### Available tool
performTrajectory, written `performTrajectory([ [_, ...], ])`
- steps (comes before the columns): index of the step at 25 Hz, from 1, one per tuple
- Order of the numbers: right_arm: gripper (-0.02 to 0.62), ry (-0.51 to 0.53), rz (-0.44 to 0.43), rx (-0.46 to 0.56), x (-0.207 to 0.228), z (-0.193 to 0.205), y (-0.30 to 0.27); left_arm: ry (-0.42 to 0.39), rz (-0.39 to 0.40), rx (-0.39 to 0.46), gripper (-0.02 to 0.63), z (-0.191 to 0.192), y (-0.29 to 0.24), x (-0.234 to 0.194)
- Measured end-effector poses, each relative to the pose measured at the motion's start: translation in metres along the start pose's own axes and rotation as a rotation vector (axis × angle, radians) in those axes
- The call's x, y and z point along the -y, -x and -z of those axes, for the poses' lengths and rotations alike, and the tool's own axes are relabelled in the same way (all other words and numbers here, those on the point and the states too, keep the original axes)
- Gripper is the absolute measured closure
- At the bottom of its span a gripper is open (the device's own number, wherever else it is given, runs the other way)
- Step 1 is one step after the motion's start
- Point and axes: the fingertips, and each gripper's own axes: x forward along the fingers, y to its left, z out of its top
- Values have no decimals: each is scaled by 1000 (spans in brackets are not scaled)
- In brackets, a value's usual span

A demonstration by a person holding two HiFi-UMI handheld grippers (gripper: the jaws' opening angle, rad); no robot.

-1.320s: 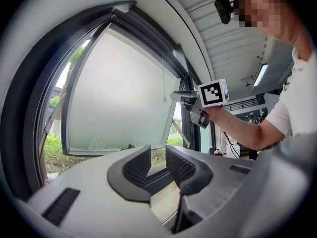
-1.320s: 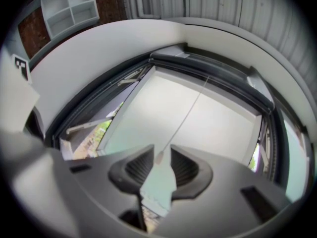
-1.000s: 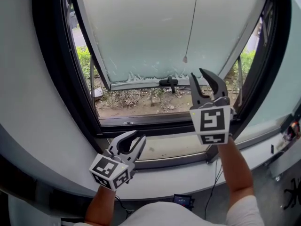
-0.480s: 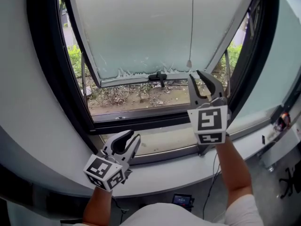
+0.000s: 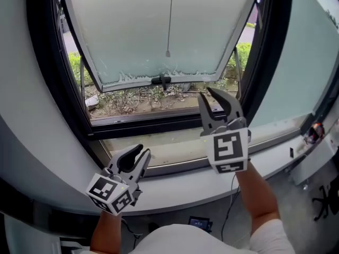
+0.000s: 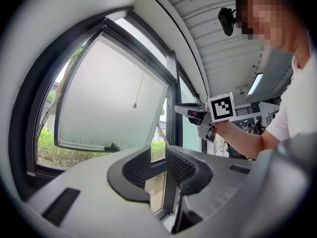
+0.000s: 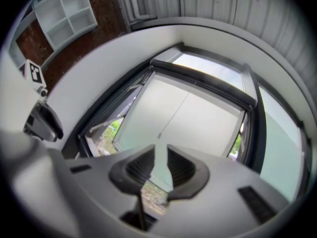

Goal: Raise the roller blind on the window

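- The window (image 5: 47, 67) has shifted leftward in the head view. Its frosted pane (image 5: 132, 30) is tilted outward, and no lowered blind can be made out.
- Open room is left above the sill (image 5: 180, 192).
- The left claw (image 5: 143, 149) is held wide and empty, low by the sill.
- The right claw (image 5: 205, 93) has just been narrowed with nothing between its jaws, and it now lies further from the cord, beside the dark frame edge.
- The blind's cord (image 5: 170, 15) hangs free before the pane and is judged not yet gripped.
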Motion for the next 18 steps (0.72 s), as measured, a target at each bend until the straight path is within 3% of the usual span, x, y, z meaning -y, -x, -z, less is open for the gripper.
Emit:
performTrajectory([
  [9,521,-58,-92,-6,11,27,95,20,8,-42,497,26,5,102],
  [18,525,-149,-158,-37,-4,61,158,38,-67,-41,497,38,36,145],
])
